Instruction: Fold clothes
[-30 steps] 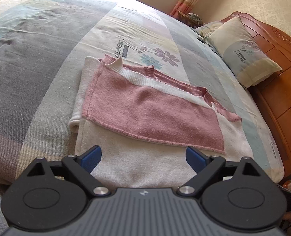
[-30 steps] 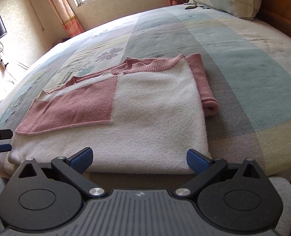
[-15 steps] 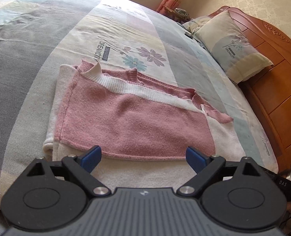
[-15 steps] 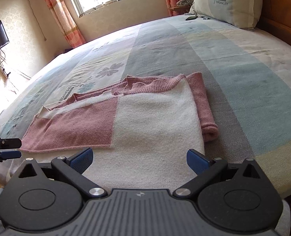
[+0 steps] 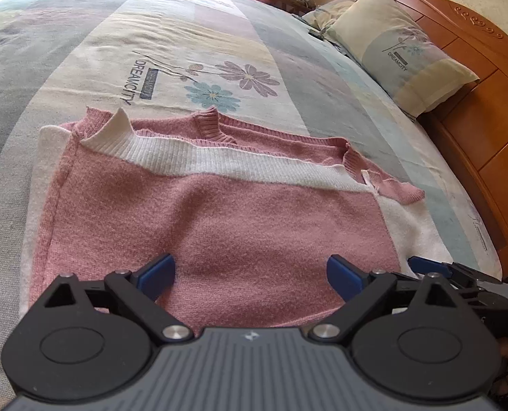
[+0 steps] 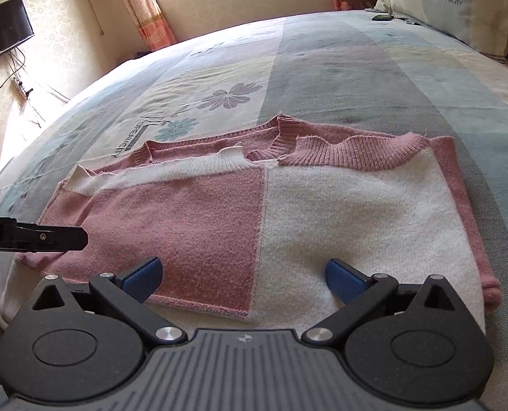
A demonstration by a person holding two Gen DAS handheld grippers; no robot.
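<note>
A pink and white knitted sweater lies folded flat on the bed, its ribbed collar toward the far side. In the left wrist view my left gripper is open, low over the pink panel near the garment's front edge, holding nothing. The right wrist view shows the same sweater, pink on the left and white on the right. My right gripper is open above the seam between the two colours, also empty. The left gripper appears at the left edge of the right wrist view, and the right gripper at the lower right of the left wrist view.
The bed has a striped floral sheet. A pillow leans on the wooden headboard at the right. A window with curtains and a wall-mounted screen lie beyond the bed. A small dark object rests near the pillow.
Both grippers have moved forward and lower over the sweater, from its front edge onto the fabric. Both have stayed open. The sweater has not moved.
</note>
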